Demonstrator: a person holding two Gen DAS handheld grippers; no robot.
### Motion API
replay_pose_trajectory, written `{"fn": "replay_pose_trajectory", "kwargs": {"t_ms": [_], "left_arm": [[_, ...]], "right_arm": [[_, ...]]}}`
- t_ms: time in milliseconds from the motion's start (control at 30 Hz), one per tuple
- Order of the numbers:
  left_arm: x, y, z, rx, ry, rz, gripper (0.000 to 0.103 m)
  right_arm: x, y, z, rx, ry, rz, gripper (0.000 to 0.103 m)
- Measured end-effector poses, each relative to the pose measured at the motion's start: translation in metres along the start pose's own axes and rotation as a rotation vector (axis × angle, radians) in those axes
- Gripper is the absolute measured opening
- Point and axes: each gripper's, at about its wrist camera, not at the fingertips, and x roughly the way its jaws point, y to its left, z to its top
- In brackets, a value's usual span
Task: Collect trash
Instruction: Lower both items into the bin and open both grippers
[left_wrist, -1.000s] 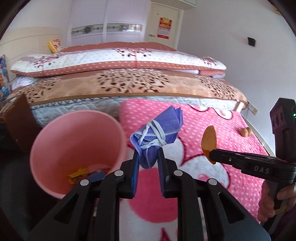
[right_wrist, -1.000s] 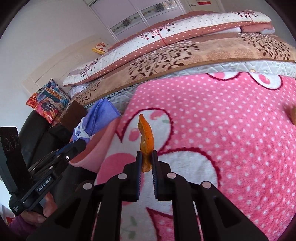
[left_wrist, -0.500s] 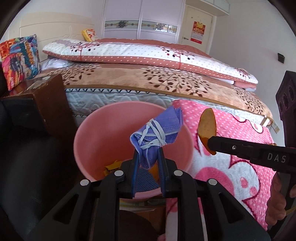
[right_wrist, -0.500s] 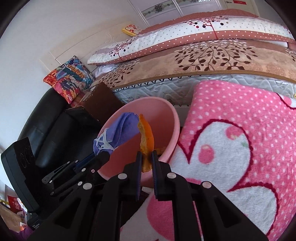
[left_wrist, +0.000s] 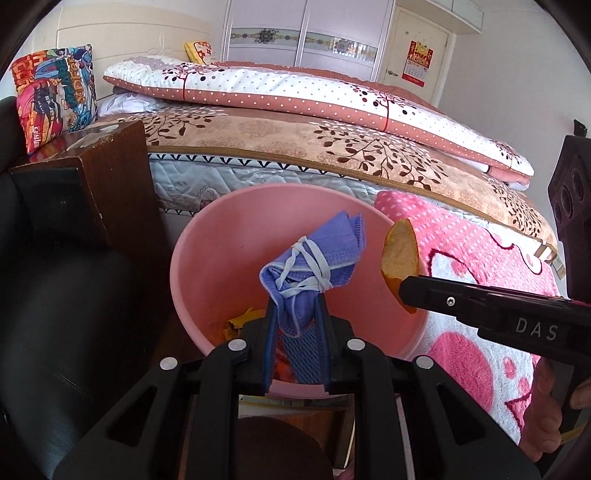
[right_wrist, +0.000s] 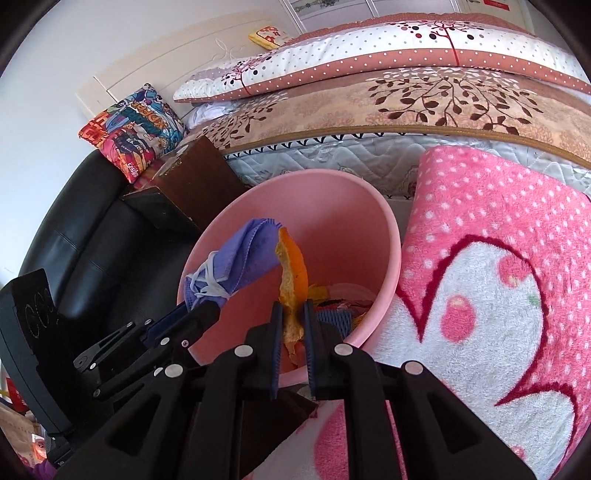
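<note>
Trash is what I have in both tools, and both pieces hang over the pink bin (left_wrist: 207, 266).

Left wrist view: my left gripper (left_wrist: 295, 343) is clenched on a bundled blue face mask (left_wrist: 314, 254), soft pleated fabric tied round with its own white ear loops. It sits above the bin's mouth, with yellow and orange scraps visible at the bottom. My right gripper (left_wrist: 408, 291) reaches in from the side, pinching a curved orange peel (left_wrist: 400, 254) just over the bin's right rim. That is my worry here: the peel is so close to the edge that, I judge, a release now could bounce it off the smooth plastic lip onto the fluffy pink blanket (left_wrist: 480, 280).

Right wrist view: the right gripper (right_wrist: 293, 325) grips the peel (right_wrist: 293, 273) by its ragged lower end, pith pale, skin glossy. The mask (right_wrist: 243, 258) in the left gripper (right_wrist: 201, 314) nearly touches the peel's top; whether they meet I cannot tell. The loose loops could, I think, snag a finger on release. The bin (right_wrist: 388, 251) is a rigid, tapering bucket standing between the blanket (right_wrist: 498, 295) and a black leather seat (right_wrist: 92, 236).
</note>
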Motion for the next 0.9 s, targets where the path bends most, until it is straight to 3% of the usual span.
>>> {"fn": "replay_pose_trajectory", "kwargs": {"t_ms": [900], "left_arm": [[0.0052, 0.0002, -0.0024, -0.006, 0.03, 0.014, 0.022]], "right_arm": [[-0.0008, -0.004, -0.0004, 0.016, -0.023, -0.02, 0.016]]}}
